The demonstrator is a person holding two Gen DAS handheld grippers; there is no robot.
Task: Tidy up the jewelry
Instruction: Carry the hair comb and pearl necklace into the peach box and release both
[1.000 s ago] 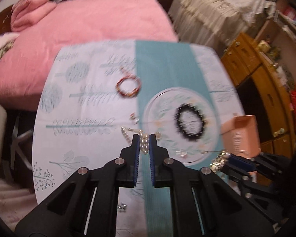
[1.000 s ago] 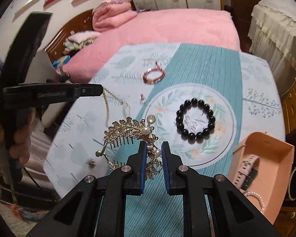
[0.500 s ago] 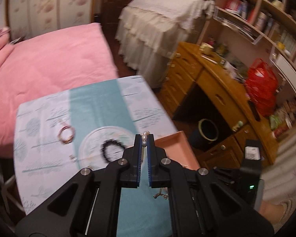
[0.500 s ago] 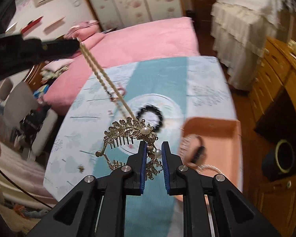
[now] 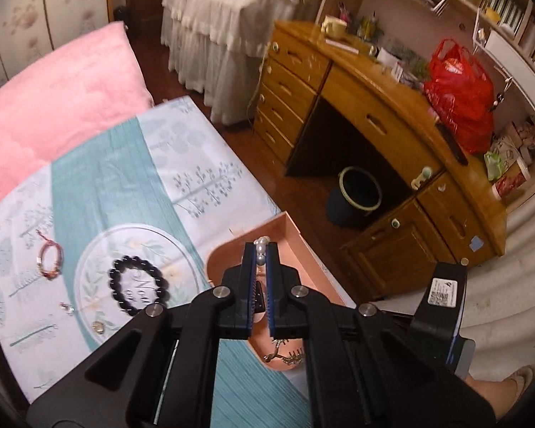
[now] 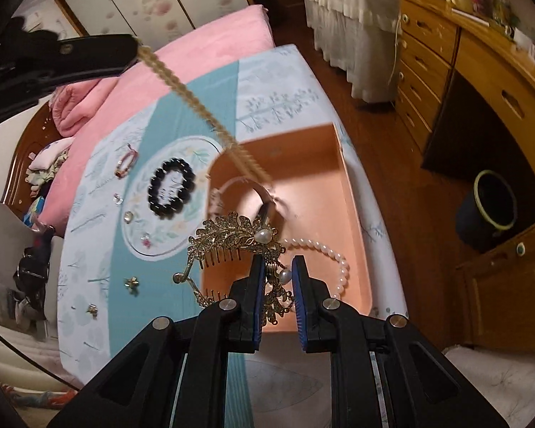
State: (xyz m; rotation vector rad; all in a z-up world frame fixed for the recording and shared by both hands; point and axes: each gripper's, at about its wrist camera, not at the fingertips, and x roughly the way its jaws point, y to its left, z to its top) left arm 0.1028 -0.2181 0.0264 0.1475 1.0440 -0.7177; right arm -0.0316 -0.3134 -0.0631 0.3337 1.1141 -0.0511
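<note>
My left gripper (image 5: 261,249) is shut on a pearl necklace (image 5: 261,244) and holds it above the pink box (image 5: 296,239). In the right wrist view the necklace (image 6: 196,96) hangs from the left gripper (image 6: 133,50) down into the pink box (image 6: 342,164). My right gripper (image 6: 278,267) has its jaws slightly apart around a gold hair comb (image 6: 228,235) at the box's near edge. A pearl bracelet (image 6: 339,260) and a watch lie in the box. A black bead bracelet (image 5: 139,285) (image 6: 171,189) and a red bracelet (image 5: 50,260) (image 6: 126,160) lie on the tablecloth.
Small earrings and charms (image 6: 132,283) lie scattered on the tablecloth (image 5: 107,185). A pink bed (image 5: 60,100) is behind the table. A wooden desk (image 5: 374,107) and a dark bin (image 5: 356,192) stand to the right.
Both grippers moved right, from over the tablecloth to over the pink box. The necklace now hangs into the box. The right jaws have widened a little around the comb.
</note>
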